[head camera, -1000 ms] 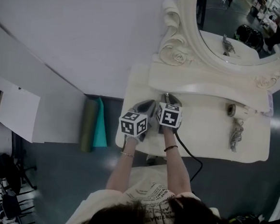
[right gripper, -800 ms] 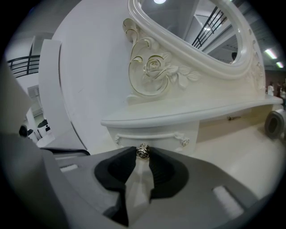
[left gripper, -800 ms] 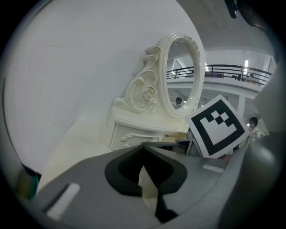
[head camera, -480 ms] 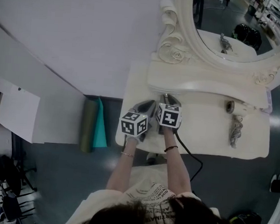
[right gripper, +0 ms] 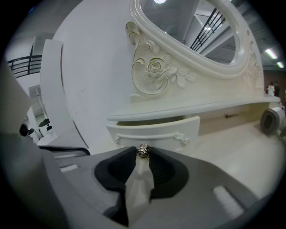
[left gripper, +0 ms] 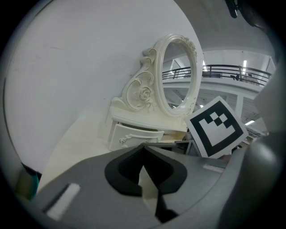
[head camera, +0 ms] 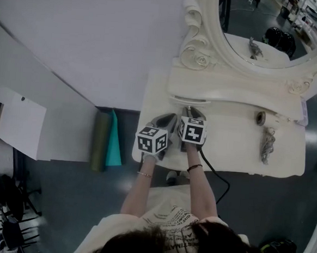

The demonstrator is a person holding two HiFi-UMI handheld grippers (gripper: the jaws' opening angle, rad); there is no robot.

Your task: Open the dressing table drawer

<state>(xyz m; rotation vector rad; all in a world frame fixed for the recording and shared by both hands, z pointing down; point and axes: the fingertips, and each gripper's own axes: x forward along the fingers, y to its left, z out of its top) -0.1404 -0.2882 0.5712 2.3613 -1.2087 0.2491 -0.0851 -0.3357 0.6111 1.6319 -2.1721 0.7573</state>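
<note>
The jaws of the right gripper (right gripper: 143,154) are closed on the small metal knob (right gripper: 143,150), pinched at their very tips. The drawer (right gripper: 156,130) it belongs to is seen just ahead of them, drawn a little way out. The jaws of the left gripper (left gripper: 143,150) are held together on nothing, with the same drawer ahead and slightly to their left. Almost nothing is found changed over the last second, both grippers being kept in place above the surface (right gripper: 237,143), so the pull is judged begun but paused.
</note>
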